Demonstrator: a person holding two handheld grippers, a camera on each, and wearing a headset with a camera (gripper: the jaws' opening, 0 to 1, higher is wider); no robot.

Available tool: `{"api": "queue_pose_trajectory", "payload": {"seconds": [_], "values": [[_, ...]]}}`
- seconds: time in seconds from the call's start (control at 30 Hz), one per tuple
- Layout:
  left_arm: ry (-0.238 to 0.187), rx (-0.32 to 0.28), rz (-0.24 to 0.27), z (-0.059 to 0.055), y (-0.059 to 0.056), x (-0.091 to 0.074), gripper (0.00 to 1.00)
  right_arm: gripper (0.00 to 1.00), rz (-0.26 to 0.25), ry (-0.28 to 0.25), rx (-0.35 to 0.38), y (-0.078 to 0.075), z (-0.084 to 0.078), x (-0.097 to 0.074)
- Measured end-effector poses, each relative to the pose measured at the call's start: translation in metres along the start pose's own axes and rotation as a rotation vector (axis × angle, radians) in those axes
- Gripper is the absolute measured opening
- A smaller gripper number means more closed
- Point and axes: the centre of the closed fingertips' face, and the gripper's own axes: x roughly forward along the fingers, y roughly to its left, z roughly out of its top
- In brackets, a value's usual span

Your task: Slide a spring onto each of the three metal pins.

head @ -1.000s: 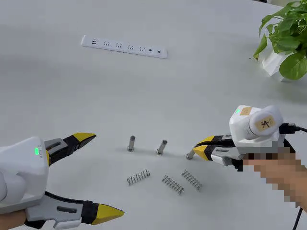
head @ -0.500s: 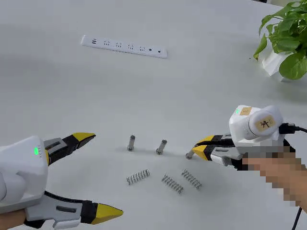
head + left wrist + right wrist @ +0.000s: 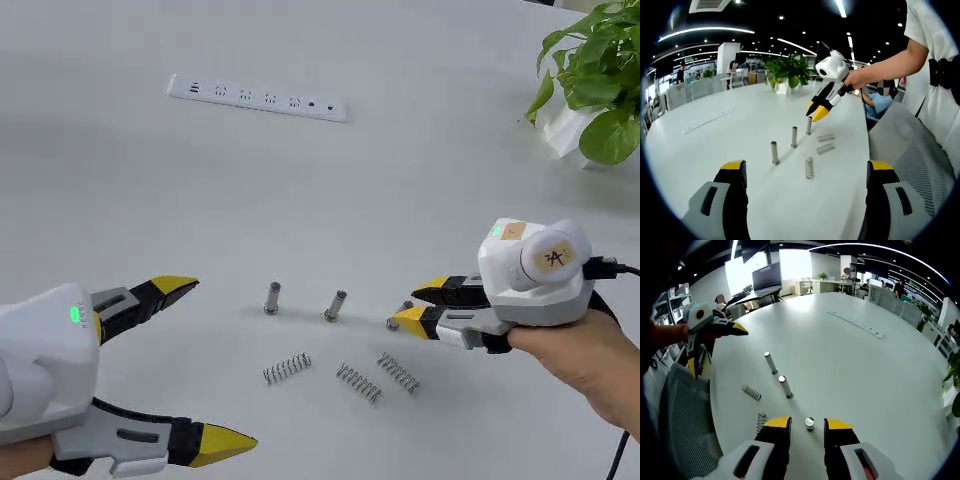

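Observation:
Three short metal pins stand upright in a row on the white table: left pin (image 3: 272, 297), middle pin (image 3: 335, 305), right pin (image 3: 398, 316). Three springs (image 3: 287, 368), (image 3: 359, 384), (image 3: 398, 372) lie flat just in front of them. My right gripper (image 3: 422, 303) is open, its yellow tips on either side of the right pin (image 3: 810, 424) with a small gap on both sides. My left gripper (image 3: 210, 365) is wide open and holds nothing, at the lower left, short of the pins. In the left gripper view the pins (image 3: 794, 136) and a spring (image 3: 809, 167) lie ahead.
A white power strip (image 3: 258, 97) lies at the far side of the table. A potted plant (image 3: 595, 70) stands at the far right corner. A mesh chair (image 3: 685, 425) is beside the table's edge.
My right gripper's jaws have parted a little around the right pin. The left gripper, pins and springs have not moved.

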Motion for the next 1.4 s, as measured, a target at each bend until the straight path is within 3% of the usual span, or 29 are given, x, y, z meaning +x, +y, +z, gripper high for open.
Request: {"api": "queue_pose_trajectory", "payload": {"seconds": [0.63, 0.97, 1.4], "values": [[0.015, 0.016, -0.008, 0.004, -0.007, 0.001, 0.99, 0.49, 0.007, -0.082, -0.018, 0.005, -0.002, -0.021], [0.026, 0.024, -0.013, 0.003, -0.011, 0.000, 0.98, 0.70, 0.035, -0.149, -0.030, 0.015, -0.012, -0.040], [0.076, 0.039, 0.001, -0.002, -0.010, 0.003, 0.93, 0.87, 0.076, -0.211, -0.047, 0.025, -0.029, -0.059]]}}
